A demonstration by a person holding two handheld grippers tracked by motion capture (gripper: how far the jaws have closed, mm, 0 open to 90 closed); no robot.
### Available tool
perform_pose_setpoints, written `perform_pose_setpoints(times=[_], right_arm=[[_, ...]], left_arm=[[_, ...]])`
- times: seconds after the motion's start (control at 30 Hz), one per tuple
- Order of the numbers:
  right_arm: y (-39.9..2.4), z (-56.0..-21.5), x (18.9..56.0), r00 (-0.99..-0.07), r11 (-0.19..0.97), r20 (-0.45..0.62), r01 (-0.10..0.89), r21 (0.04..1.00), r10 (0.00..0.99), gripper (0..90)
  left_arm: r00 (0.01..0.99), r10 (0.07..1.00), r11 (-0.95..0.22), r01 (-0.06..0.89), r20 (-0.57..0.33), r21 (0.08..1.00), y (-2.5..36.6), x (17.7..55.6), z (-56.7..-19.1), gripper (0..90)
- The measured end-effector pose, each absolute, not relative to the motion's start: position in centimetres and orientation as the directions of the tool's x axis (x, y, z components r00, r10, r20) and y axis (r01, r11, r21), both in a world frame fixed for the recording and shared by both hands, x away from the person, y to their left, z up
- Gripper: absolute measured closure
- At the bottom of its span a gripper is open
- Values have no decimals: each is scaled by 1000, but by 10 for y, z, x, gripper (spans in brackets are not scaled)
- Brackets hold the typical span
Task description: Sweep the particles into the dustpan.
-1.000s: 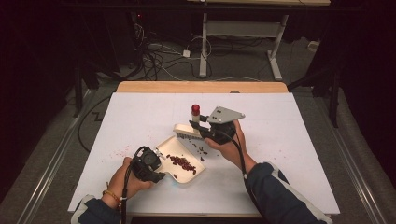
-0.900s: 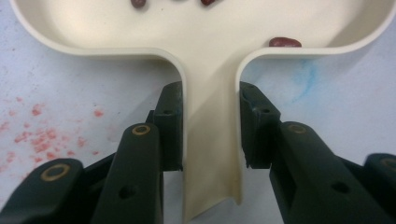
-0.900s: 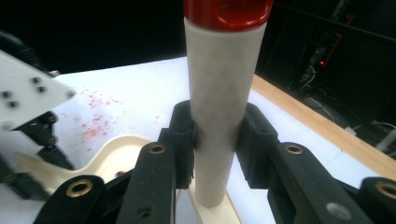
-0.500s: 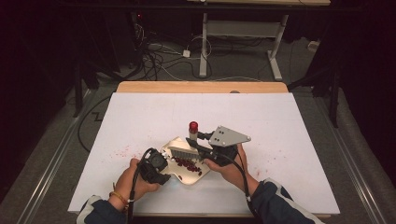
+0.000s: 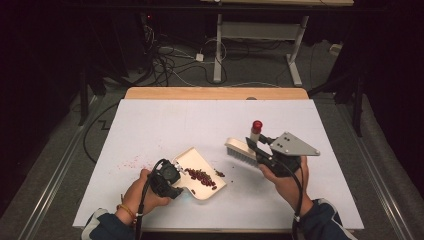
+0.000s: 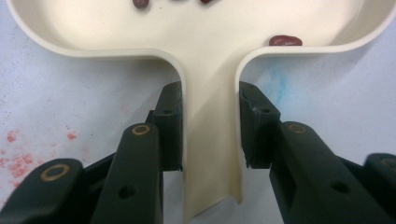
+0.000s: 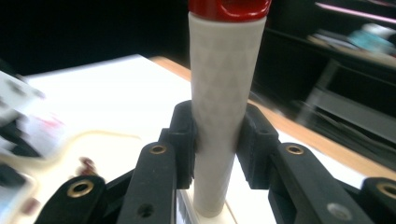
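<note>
A cream dustpan [image 5: 202, 175] lies on the white table with several dark red beans [image 5: 201, 176] in its tray. My left gripper [image 5: 176, 181] is shut on the dustpan's handle [image 6: 210, 144], its pads pressing both sides. A small brush [image 5: 242, 150] with a white handle [image 7: 224, 107] and a red cap [image 5: 257, 125] hangs to the right of the dustpan. My right gripper [image 5: 256, 147] is shut on that handle, and the bristles point down just above the table. The beans [image 6: 285, 40] lie near the tray's back wall in the left gripper view.
Reddish smears [image 5: 131, 162] mark the white table cover [image 5: 165, 120] left of the dustpan. A wooden table edge [image 5: 215, 93] runs along the far side. Cables [image 5: 170, 55] and desk legs [image 5: 218, 50] stand on the floor beyond.
The right gripper has carried the brush rightward, off the dustpan and away from it. The left hand and dustpan have shifted slightly toward the near edge, then held still.
</note>
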State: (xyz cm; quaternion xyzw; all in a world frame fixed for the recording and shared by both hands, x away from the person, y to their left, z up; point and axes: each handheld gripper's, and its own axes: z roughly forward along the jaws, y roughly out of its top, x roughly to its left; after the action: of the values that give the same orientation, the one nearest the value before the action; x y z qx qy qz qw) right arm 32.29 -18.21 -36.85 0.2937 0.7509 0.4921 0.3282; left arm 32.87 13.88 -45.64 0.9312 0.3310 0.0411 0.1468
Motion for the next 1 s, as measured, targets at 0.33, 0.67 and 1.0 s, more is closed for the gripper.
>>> perform_pose_setpoints(times=[0.33, 0.67, 1.0], right_arm=[[-162, -386, 302, -615, 402, -204, 201, 893, 762, 702], [-122, -386, 282, -701, 378, -155, 173, 910, 696, 704], [-139, -372, 284, -712, 323, -170, 85, 942, 681, 705]], left_arm=[[781, 624, -745, 602, -19, 287, 130, 330, -455, 637], [775, 632, -734, 611, -32, 296, 127, 332, -454, 637], [776, 629, -735, 610, -38, 296, 131, 332, -456, 637]])
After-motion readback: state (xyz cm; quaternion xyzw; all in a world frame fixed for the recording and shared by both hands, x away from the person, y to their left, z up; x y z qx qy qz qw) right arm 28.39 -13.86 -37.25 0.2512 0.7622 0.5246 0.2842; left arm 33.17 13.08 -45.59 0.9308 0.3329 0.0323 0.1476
